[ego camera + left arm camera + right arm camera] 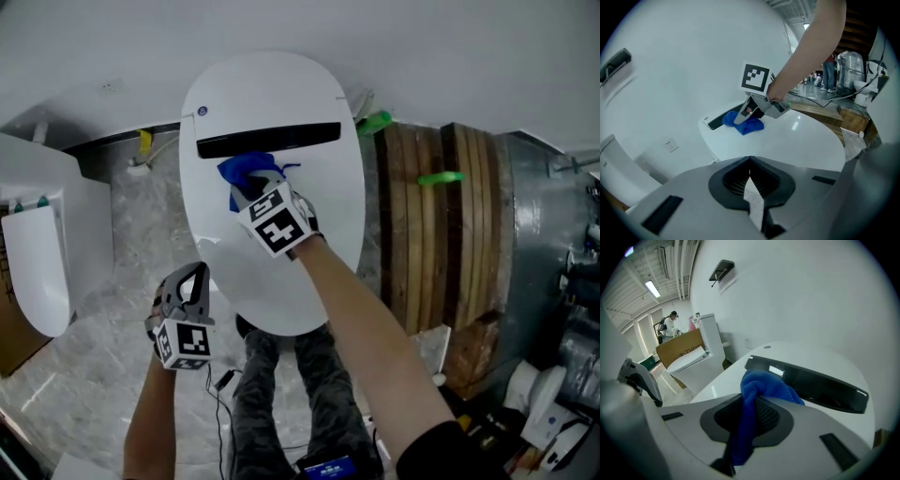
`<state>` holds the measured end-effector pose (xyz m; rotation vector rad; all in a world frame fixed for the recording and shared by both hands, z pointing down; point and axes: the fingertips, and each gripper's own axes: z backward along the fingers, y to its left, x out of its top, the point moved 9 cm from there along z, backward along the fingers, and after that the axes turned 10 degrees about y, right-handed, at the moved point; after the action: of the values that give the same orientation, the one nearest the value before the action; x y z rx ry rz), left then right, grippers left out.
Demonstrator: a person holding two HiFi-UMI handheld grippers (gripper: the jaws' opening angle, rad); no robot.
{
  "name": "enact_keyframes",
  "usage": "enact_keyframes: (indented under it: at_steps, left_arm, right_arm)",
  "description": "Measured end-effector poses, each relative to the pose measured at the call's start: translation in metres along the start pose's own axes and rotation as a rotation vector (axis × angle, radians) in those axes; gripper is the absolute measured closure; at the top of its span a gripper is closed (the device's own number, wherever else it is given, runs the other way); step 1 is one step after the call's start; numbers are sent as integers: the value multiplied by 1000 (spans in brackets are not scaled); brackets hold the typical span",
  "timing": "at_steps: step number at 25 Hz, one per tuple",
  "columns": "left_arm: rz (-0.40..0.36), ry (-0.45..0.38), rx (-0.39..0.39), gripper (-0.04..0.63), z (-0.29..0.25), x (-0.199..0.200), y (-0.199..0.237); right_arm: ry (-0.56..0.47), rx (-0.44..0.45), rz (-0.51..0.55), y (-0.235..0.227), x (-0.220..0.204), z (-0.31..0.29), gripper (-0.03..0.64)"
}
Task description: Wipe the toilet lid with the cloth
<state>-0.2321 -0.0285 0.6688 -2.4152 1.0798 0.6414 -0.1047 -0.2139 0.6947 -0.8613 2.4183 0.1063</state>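
At 9 o'clock in the head view a second toilet (37, 253) is standing well apart from the work. The left tongs (187, 278) are hanging just beside the lid (328, 187), off its rim at about 7 o'clock, pressed together and carrying nothing. Whether they are touching the rim I cannot tell.

The lid's long axis is running from 12 to 6 o'clock in that view, with a black strip (269, 140) lying across it near the 12 o'clock end. The cloth (251, 171) is sitting on the lid just under that strip, slightly toward 11 o'clock from the lid's middle. The right tongs (246, 191) are pinching it and pointing toward 12 o'clock, so the right hand is the one doing the wiping and the left is standing by. Most of the bare lid is lying toward 6 o'clock from the cloth, so the coming stroke is probably heading back down that axis or sideways along the strip.

At 3 o'clock, planks (441, 234) are leaning beside the toilet.

In the head view the marker cube is covering the grip itself. The right gripper view is showing it plainly: blue fabric clamped between the jaws and bulging ahead toward the strip. The left gripper view is giving the side-on look, the cloth bunched down on the lid under the right tongs.
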Motion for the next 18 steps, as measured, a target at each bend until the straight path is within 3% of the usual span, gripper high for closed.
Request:
enact_keyframes:
  at_steps: [11,18]
  left_arm:
    - [12,67,-16,584,-30,50,-55]
    - [0,89,-17,584,-41,71,-74]
  right_arm:
    - [-6,-12,-122,-108,-67,58,558]
    - [-54,-49,-205,-147,-107,79,558]
